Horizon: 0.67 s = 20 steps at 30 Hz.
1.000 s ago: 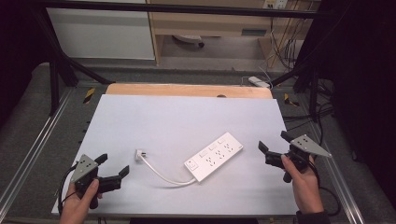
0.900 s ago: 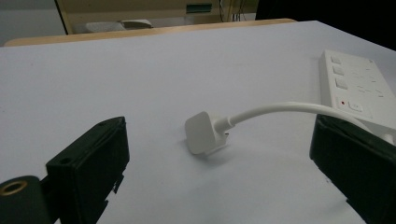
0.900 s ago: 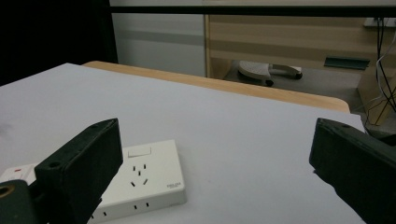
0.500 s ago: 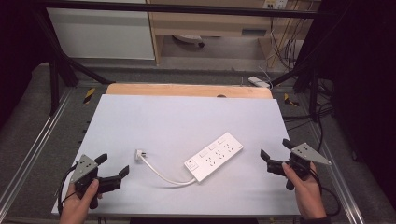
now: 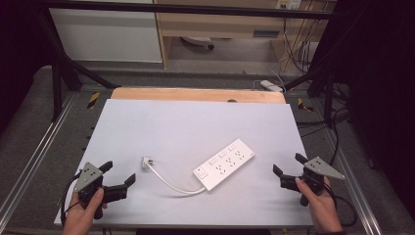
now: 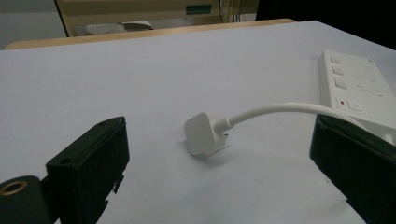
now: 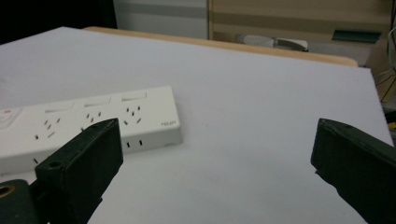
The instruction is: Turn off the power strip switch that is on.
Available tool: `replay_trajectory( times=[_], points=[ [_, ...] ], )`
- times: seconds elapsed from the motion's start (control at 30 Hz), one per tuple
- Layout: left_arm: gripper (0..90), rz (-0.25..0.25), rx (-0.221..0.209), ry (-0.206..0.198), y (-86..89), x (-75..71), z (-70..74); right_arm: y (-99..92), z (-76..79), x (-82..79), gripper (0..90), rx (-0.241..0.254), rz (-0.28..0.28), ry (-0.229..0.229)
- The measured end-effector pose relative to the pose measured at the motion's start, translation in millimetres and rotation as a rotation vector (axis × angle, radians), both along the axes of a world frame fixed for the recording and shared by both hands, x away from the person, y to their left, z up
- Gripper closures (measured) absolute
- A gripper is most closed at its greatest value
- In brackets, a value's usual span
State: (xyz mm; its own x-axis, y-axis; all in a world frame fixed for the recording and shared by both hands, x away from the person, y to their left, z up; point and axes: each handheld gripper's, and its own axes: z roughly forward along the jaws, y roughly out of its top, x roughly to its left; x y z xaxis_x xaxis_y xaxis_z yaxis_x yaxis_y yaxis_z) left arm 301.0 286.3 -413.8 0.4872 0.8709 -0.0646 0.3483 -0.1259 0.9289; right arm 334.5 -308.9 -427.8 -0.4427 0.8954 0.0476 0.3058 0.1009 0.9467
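Observation:
A white power strip [image 5: 224,164] lies slantwise near the table's middle right; its white cord [image 5: 169,183] curves left to a white plug [image 5: 145,162] lying flat on the table. My left gripper [image 5: 118,174] rests open at the front left corner, pointing toward the plug [image 6: 203,134], with nothing between its jaws. My right gripper [image 5: 288,165] stands open at the front right, a little to the right of the strip [image 7: 88,125], touching nothing. The strip [image 6: 357,88] also appears past the left gripper's right jaw.
The table [image 5: 186,127] is a pale sheet with a wooden strip [image 5: 195,94] along its far edge. Metal rails [image 5: 39,147] run down both sides. Cables and another power strip [image 5: 271,85] lie on the floor behind.
My right gripper has pulled back toward the front edge and slightly right, away from the power strip. The left gripper, strip and plug have stayed put.

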Motion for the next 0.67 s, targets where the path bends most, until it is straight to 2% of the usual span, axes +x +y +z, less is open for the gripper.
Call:
replay_trajectory(
  times=[0.1,0.23,0.3,0.43,0.5,0.6,0.67],
  points=[
    [4.9,0.0,0.0,-0.001,-0.1,0.0,0.0,3.0,-8.1,1.9,2.9,-0.008,0.029,0.045],
    [4.9,-0.004,-0.001,-0.002,-0.2,0.2,0.0,12.4,-19.0,6.6,2.9,-0.048,0.068,0.116],
    [4.9,-0.005,0.0,-0.002,-0.3,0.2,0.0,18.8,-23.6,8.9,3.0,-0.048,0.086,0.141],
    [4.9,-0.007,0.003,-0.005,-0.6,-0.3,0.5,31.8,-29.8,15.4,3.0,-0.079,0.131,0.182],
    [4.9,-0.007,0.001,-0.005,-0.7,-0.4,0.5,35.6,-30.0,17.9,3.0,-0.082,0.144,0.185],
    [4.9,-0.006,0.002,-0.005,-0.7,-0.3,0.6,40.4,-29.3,20.5,3.6,-0.057,0.144,0.157],
    [4.9,-0.007,0.004,-0.006,-0.7,-0.1,0.5,43.7,-27.8,23.1,3.7,-0.071,0.122,0.144]
  ],
)
